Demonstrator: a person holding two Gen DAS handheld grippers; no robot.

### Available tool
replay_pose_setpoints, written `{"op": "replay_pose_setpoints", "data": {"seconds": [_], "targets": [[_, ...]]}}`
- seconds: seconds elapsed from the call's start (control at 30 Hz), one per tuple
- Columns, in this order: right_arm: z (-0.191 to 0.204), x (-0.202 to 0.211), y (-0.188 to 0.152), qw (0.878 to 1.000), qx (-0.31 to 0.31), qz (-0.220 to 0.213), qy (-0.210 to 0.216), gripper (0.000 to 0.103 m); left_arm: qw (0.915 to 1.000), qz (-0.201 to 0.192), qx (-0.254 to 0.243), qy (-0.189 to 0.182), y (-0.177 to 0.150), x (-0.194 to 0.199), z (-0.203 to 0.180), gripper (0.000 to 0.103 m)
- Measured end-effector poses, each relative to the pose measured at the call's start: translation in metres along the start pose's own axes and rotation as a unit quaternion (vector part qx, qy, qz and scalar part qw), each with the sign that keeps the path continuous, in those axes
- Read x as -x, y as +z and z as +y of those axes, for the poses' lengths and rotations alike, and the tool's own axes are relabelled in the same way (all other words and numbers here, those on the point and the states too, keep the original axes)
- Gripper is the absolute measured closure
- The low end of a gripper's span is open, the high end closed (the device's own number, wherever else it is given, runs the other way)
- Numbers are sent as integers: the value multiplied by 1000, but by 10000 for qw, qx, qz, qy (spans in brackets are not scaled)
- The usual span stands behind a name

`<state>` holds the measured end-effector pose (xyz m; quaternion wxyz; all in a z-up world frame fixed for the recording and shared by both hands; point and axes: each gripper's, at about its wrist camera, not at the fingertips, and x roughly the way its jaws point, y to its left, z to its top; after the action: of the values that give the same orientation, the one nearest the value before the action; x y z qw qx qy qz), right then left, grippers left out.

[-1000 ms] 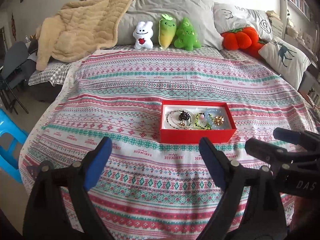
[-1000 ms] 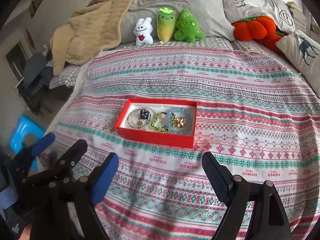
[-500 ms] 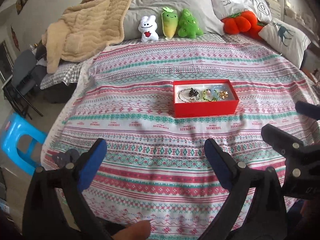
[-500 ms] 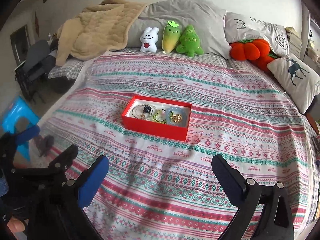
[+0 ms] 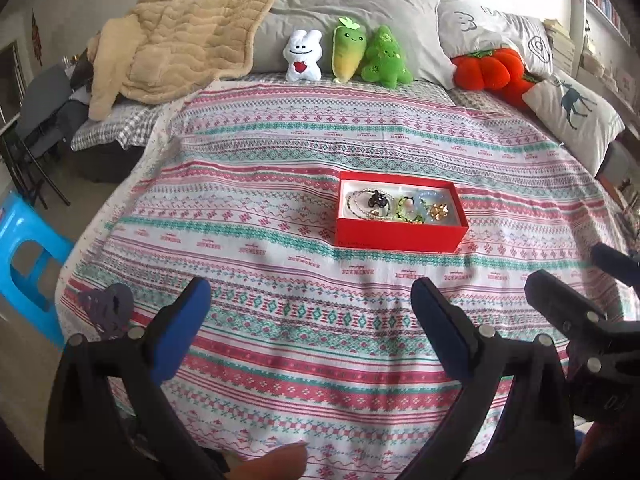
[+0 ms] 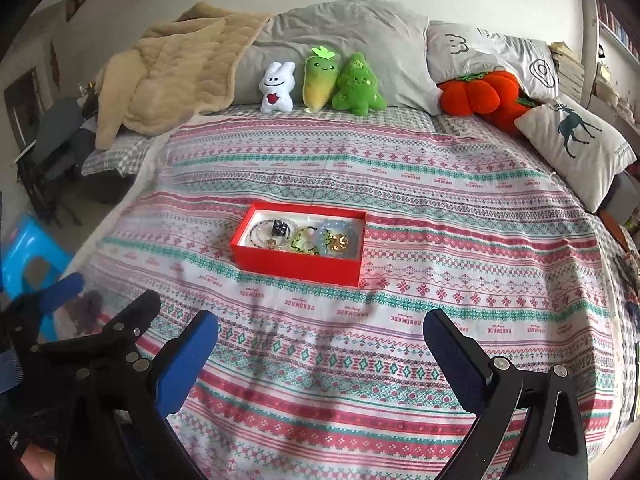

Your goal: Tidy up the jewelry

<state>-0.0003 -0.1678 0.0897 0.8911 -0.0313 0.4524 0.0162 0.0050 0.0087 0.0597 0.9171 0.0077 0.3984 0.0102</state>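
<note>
A red box with a white lining sits on the patterned bedspread; it also shows in the right wrist view. Inside lie beaded bracelets, a dark piece, a green bracelet and a gold flower piece. My left gripper is open and empty, held near the bed's foot, well short of the box. My right gripper is open and empty, likewise back from the box. Each gripper shows at the edge of the other's view.
Three plush toys stand against grey pillows at the head. A beige blanket, an orange pumpkin plush and a deer cushion lie around them. A blue stool and a dark chair stand left of the bed.
Both grippers have drawn back from the box towards the foot of the bed, so the box looks smaller and farther. Both stayed open and empty.
</note>
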Motion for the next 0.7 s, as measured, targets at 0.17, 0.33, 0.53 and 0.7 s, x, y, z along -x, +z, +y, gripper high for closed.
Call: {"op": "replay_pose_setpoints", "data": {"seconds": [0.17,0.33,0.53,0.7], "targets": [[-3,0,-1,10000,41,42,-64,0,9999,-43,-99,74,-3,2,-7,4],[-4,-1,-5,9999,53,93,-72,0,9999,10,-127,60,-5,-1,-7,4],[-3,-3,-6,9999,-5,123,-58,0,9999,91,-53,57,-6,-4,-4,4],[-1,-3,-7,9999,6,111,-49,0,9999,113,-36,63,-6,-4,-3,4]]}}
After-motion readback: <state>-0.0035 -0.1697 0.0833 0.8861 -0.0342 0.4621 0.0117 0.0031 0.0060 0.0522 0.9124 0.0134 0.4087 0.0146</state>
